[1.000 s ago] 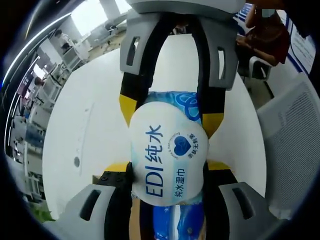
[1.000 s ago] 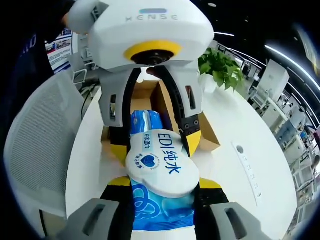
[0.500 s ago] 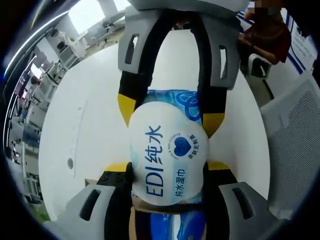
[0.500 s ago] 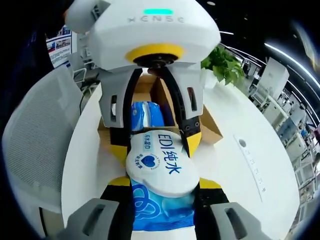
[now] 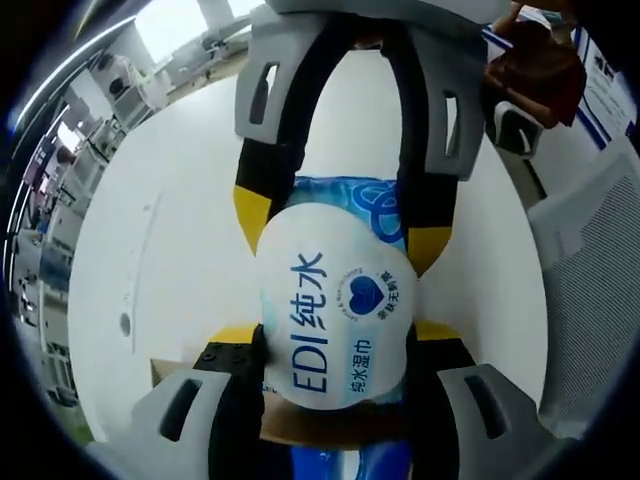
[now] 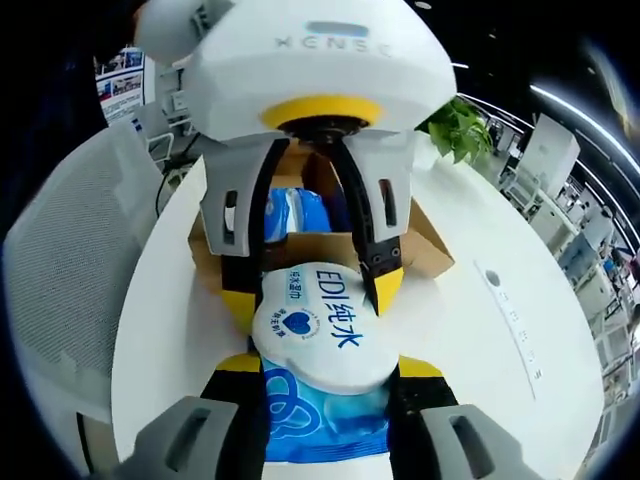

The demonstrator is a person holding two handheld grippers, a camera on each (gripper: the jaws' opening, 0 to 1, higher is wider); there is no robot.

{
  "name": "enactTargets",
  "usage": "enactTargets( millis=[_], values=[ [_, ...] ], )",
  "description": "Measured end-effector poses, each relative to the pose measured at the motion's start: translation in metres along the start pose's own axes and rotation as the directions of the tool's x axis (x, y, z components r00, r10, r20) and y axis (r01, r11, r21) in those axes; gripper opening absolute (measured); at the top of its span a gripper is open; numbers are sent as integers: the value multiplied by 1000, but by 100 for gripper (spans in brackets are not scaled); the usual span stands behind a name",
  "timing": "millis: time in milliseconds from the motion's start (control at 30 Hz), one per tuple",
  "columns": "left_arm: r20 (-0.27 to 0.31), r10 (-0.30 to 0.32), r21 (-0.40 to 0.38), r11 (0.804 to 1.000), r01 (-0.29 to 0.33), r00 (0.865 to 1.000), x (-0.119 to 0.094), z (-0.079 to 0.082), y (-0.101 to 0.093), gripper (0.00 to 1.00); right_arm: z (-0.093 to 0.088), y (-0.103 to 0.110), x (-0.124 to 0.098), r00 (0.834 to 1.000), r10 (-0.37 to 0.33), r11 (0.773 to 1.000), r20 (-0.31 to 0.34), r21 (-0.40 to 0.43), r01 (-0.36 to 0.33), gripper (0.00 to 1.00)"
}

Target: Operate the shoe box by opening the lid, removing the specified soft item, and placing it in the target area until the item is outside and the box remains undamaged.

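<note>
While the left gripper [image 6: 310, 275] clamps one end of the wet wipes pack [image 5: 337, 320], the right gripper [image 5: 340, 225] clamps the other, above the open shoe box [image 6: 425, 250] on the white table [image 6: 470, 330]

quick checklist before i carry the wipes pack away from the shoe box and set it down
1. Left gripper clamped on the wipes pack: ok, its yellow-tipped jaws press both sides.
2. Right gripper clamped on the other end: ok.
3. Pack fully out of the shoe box: cannot tell, the grippers hide its underside and the box sits close behind.
4. Box undamaged: ok as far as seen, flaps open, no tears in sight.
5. Second blue pack left inside the box: ok, nothing grips it.
6. Bare white table to set it on: ok, open surface ahead in the left gripper view.
</note>
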State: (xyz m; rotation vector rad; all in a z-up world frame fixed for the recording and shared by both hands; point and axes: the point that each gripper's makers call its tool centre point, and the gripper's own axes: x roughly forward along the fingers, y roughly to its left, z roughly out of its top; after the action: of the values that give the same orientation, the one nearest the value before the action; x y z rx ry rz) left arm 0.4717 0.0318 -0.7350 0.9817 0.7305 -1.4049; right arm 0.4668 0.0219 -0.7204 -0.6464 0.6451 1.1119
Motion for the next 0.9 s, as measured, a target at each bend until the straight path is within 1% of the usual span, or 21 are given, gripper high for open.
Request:
enactTargets(
  millis=[367, 900],
  values=[
    [-17, -17, -2, 1000, 17, 1000, 11, -6, -1, 56, -7, 1, 9, 1000, 0, 1000, 5, 9, 0, 42],
    [-23, -24, 1, 1000, 24, 999, 21, -7, -2, 57, -16, 2, 14, 1000, -2, 1000, 30, 30, 1, 43]
  ],
)
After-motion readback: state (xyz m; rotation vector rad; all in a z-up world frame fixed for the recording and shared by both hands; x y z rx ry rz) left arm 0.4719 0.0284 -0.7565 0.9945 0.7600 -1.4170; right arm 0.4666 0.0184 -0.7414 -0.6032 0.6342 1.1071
